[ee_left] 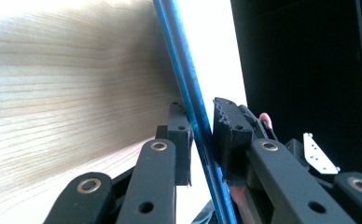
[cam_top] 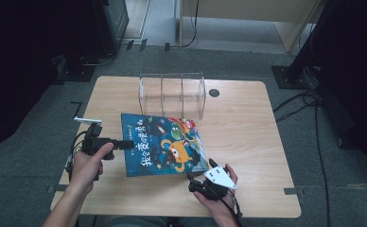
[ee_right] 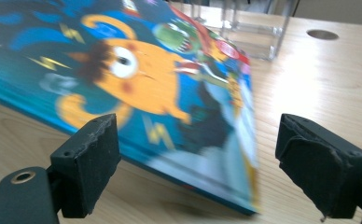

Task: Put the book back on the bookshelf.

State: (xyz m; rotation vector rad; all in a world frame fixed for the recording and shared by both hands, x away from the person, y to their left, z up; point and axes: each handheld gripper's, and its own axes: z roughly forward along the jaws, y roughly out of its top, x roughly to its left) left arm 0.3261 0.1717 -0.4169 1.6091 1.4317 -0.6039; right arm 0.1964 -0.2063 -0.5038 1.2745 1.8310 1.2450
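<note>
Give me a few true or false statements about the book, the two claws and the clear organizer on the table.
1. The left claw grips the picture book by its edge. True.
2. The right claw is clamped on the book. False: its jaws stand open, with the book's corner ahead of them.
3. The book stands inside the clear acrylic organizer. False: it is in front of the organizer.
4. The book's cover shows an orange cartoon creature. True.
</note>
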